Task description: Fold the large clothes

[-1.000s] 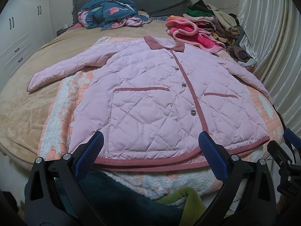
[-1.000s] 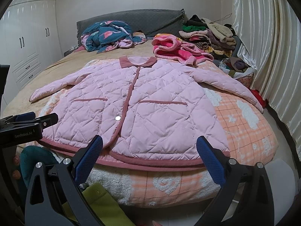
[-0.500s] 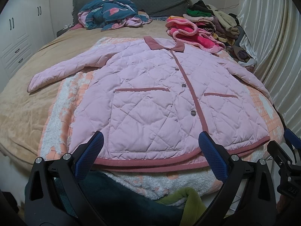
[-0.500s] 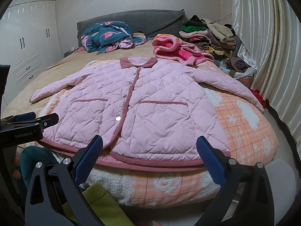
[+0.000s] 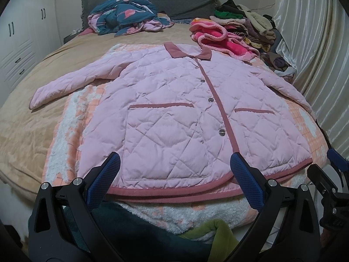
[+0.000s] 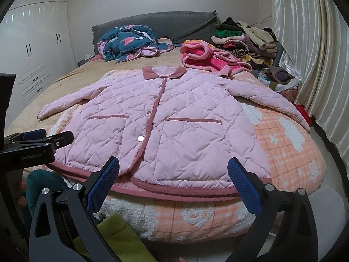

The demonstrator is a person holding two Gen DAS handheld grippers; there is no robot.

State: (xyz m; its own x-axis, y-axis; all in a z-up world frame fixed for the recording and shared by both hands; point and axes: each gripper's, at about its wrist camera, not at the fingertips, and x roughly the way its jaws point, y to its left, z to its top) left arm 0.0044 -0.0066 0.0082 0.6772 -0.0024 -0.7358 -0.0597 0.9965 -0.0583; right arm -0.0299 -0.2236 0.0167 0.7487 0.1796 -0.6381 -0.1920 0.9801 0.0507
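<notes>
A large pink quilted jacket with dusty-rose trim lies spread flat, front up, sleeves out to both sides, on an orange-and-white fleece blanket on the bed; it also shows in the right wrist view. My left gripper is open and empty, hovering just short of the jacket's hem, near its left half. My right gripper is open and empty, just short of the hem's right half. The left gripper's body shows at the left edge of the right wrist view.
A crumpled teal floral quilt lies by the grey headboard. A pink fleece garment and a stack of folded clothes sit at the far right. Shiny curtains run along the right side. White wardrobes stand left.
Almost nothing: both grippers stay open at the hem, with only a slight drift of the views.
</notes>
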